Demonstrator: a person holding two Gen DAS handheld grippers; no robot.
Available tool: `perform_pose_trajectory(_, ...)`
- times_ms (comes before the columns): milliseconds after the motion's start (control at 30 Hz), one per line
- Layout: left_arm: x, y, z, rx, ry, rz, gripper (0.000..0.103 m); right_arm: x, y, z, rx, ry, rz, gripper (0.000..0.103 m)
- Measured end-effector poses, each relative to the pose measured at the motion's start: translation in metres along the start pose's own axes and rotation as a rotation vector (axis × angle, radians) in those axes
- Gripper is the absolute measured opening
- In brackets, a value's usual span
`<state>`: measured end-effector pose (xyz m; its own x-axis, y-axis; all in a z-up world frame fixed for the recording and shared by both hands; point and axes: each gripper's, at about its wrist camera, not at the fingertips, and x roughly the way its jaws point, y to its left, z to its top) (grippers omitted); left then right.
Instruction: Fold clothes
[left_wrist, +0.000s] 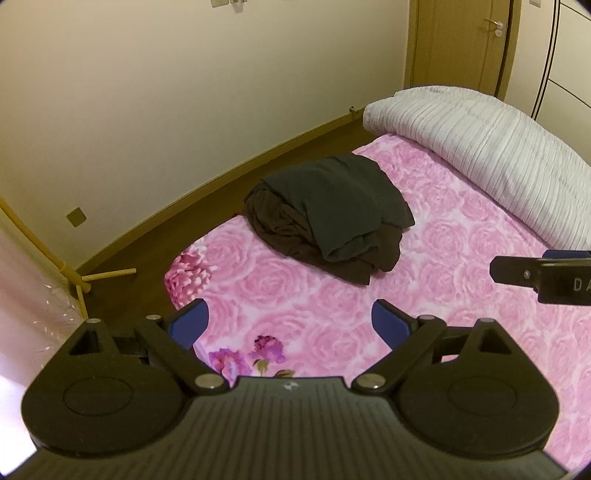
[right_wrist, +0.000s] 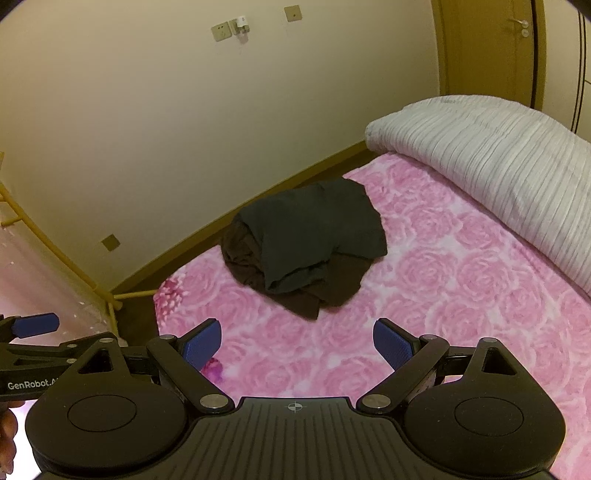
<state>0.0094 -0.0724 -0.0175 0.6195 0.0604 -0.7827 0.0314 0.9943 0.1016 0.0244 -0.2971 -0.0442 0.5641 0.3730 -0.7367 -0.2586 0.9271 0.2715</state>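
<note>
A pile of dark clothes lies on the pink rose-patterned bed sheet, a dark grey garment draped over a crumpled dark brown one. It also shows in the right wrist view. My left gripper is open and empty, held above the bed's near edge, short of the pile. My right gripper is open and empty, also above the sheet in front of the pile. The right gripper's side shows at the right edge of the left wrist view. The left gripper shows at the left edge of the right wrist view.
A rolled white ribbed duvet lies along the far right side of the bed. Brown floor and a cream wall lie beyond the bed's left edge. A yellow wooden rack stands at the left. A door is at the back right.
</note>
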Motion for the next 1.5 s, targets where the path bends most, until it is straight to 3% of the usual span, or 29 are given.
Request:
perform_pose_trajectory(600, 0.014, -0.014, 0.003, 0.058, -0.015, -0.035, 0.093, 0.016, -0.036, -0.003, 0.037, 0.031, -0.007, 0.092)
perform_pose_trajectory(700, 0.029, -0.006, 0.006, 0.107, -0.011, -0.041, 0.093, 0.024, -0.04, 0.0, 0.026, 0.023, -0.019, 0.092)
perform_pose_trajectory(800, 0.052, 0.004, 0.014, 0.216, -0.036, -0.054, 0.093, 0.037, -0.04, 0.007, 0.003, 0.02, -0.014, 0.092)
perform_pose_trajectory(933, 0.102, 0.02, 0.033, 0.372, -0.08, -0.092, 0.093, 0.066, -0.031, 0.02, -0.076, 0.023, -0.025, 0.092)
perform_pose_trajectory(1067, 0.179, 0.032, 0.063, 0.505, -0.089, -0.143, 0.093, 0.112, -0.021, 0.036, -0.153, 0.03, -0.053, 0.092)
perform_pose_trajectory(1333, 0.339, 0.042, 0.119, 0.739, -0.078, -0.253, 0.093, 0.253, -0.008, 0.079, -0.228, 0.099, -0.092, 0.092)
perform_pose_trajectory(1500, 0.424, 0.03, 0.148, 0.78, -0.027, -0.319, 0.089, 0.335, -0.016, 0.091, -0.275, 0.144, -0.123, 0.092)
